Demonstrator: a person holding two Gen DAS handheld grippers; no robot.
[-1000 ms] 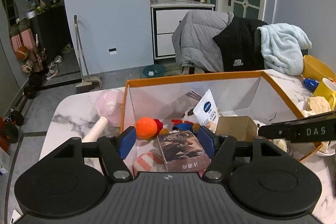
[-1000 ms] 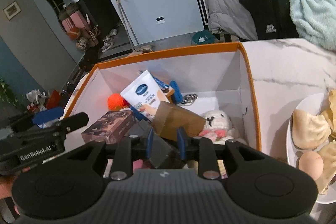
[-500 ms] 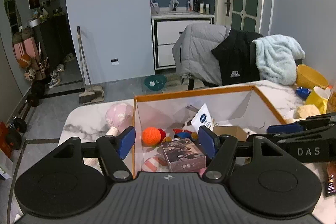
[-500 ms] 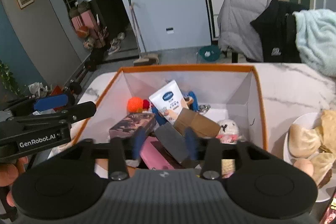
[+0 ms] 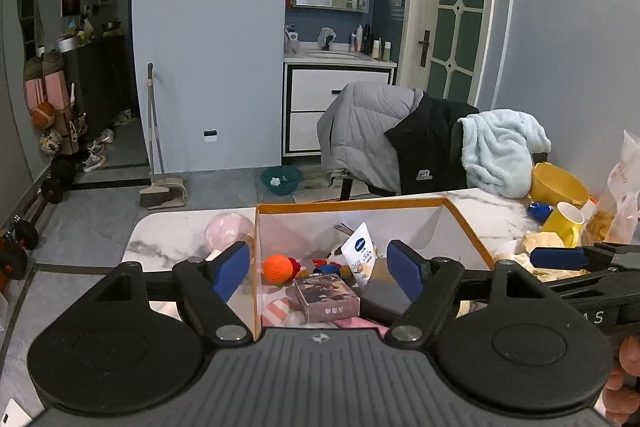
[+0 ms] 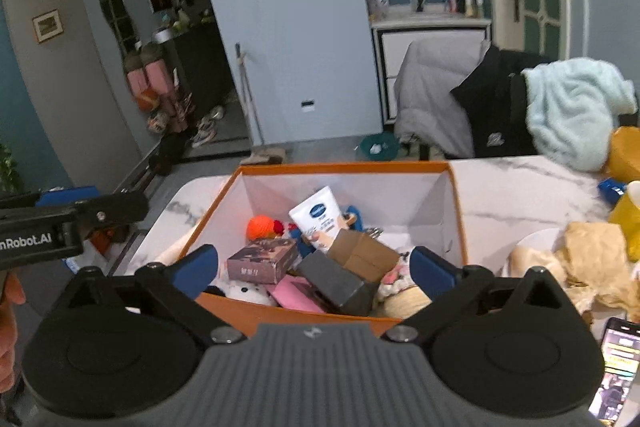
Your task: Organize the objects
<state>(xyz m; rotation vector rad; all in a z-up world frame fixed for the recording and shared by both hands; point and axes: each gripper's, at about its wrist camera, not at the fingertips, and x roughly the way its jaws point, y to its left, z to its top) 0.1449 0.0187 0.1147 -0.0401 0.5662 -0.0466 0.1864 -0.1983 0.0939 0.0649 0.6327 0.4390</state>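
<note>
1. Both tools hang with fingers spread, grasping nothing: the left hand-held gripper and the right hand-held gripper.
2. The orange-rimmed white cardboard box on the marble tabletop holds a dark grey block, a brown printed carton and a white lotion tube.
3. My advice: choose the next loose item, approach squarely, and close only once it is centred.

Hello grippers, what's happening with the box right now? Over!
Left gripper open, empty. Right gripper open, empty, above the orange box. Grey block lies in the box on the pile. Nothing in the way.
</note>
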